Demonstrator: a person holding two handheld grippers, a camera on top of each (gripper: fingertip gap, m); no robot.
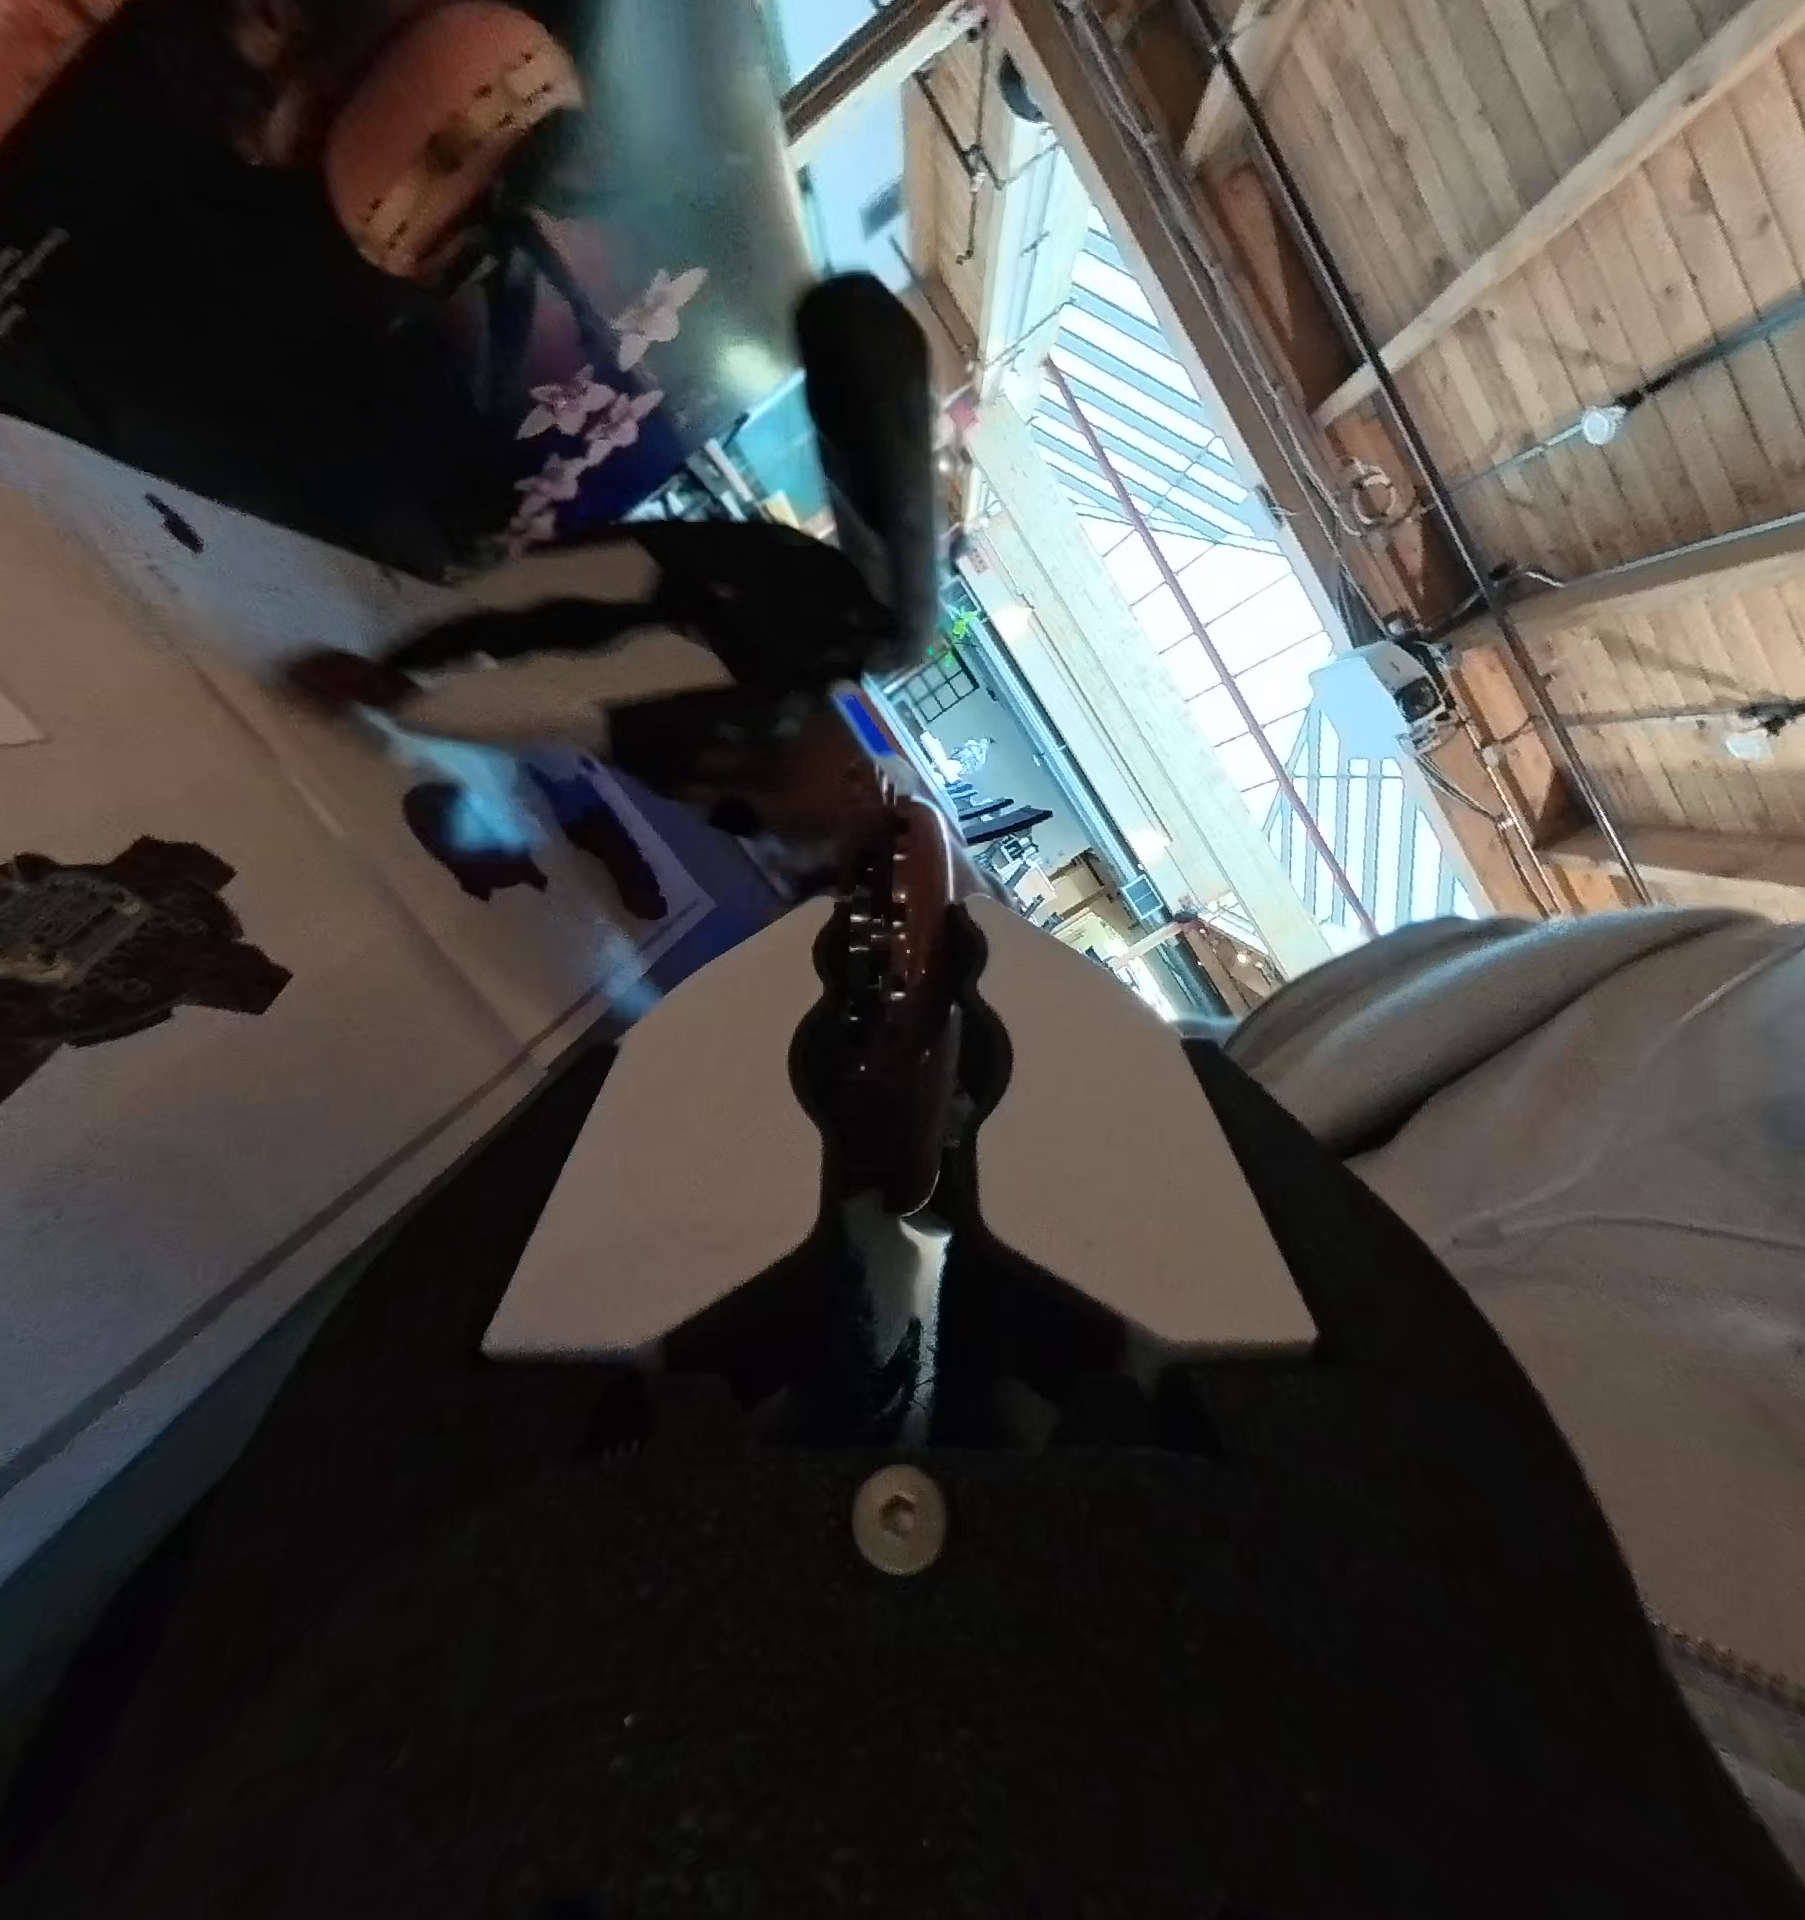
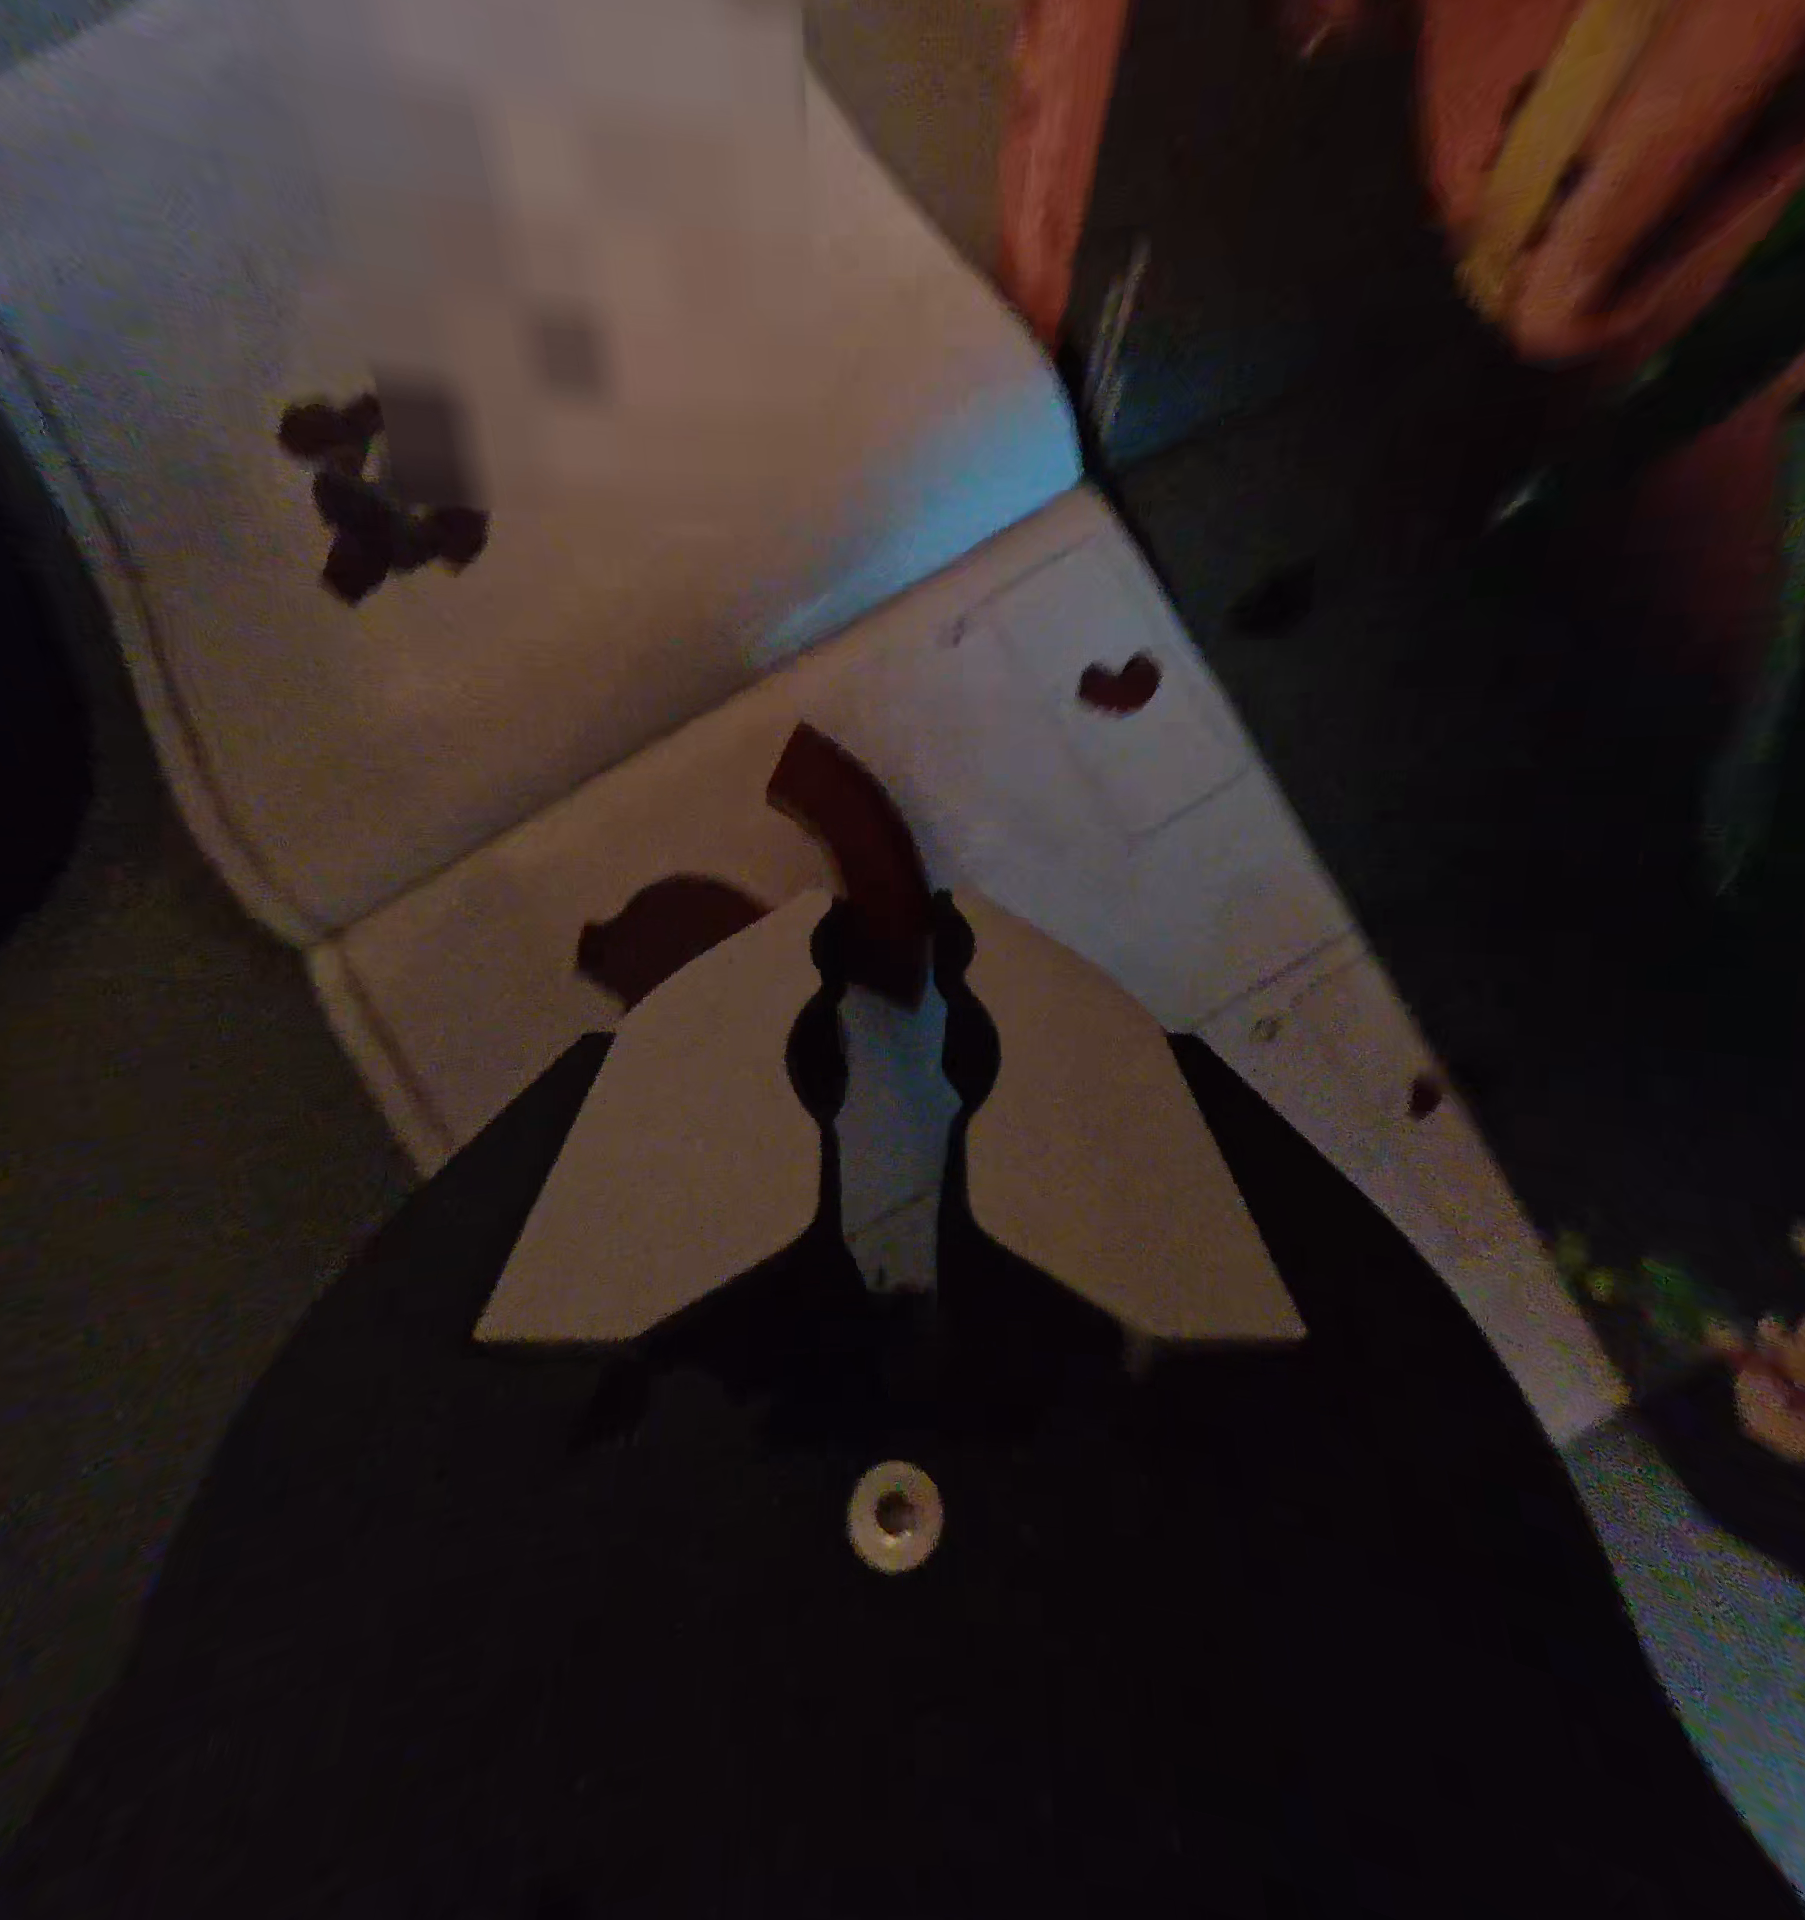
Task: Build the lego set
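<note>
**Two dark-red pieces held above a white printed sheet**

Both grippers have something between their fingers. The left gripper (image 1: pixel 898 997) is nearly closed on a dark maroon, glossy piece (image 1: pixel 903 935) studded with small bright points, which rises edge-on between the black scalloped pads and stands clear of the counter (image 1: pixel 150 1195). The right gripper (image 2: pixel 882 956), fingers close together, pinches one end of a curved dark-red piece (image 2: pixel 856 831), a flat, smooth-faced arc that juts out over a white sheet (image 2: pixel 1137 914).

The sheet is matte and ruled with thin lines into panels. It carries dark-red printed shapes: a lobed blob (image 2: pixel 664 930) just beside the right fingers, a small heart-like mark (image 2: pixel 1118 686) farther off, and a branching cluster (image 2: pixel 373 499) on a second sheet. In the left view a larger jagged dark shape (image 1: pixel 98 945) lies on the counter.

How much has been put together cannot be judged; both pieces are in the air, neither seated on anything. A wooden plank ceiling (image 1: pixel 1604 260) shows overhead.
</note>
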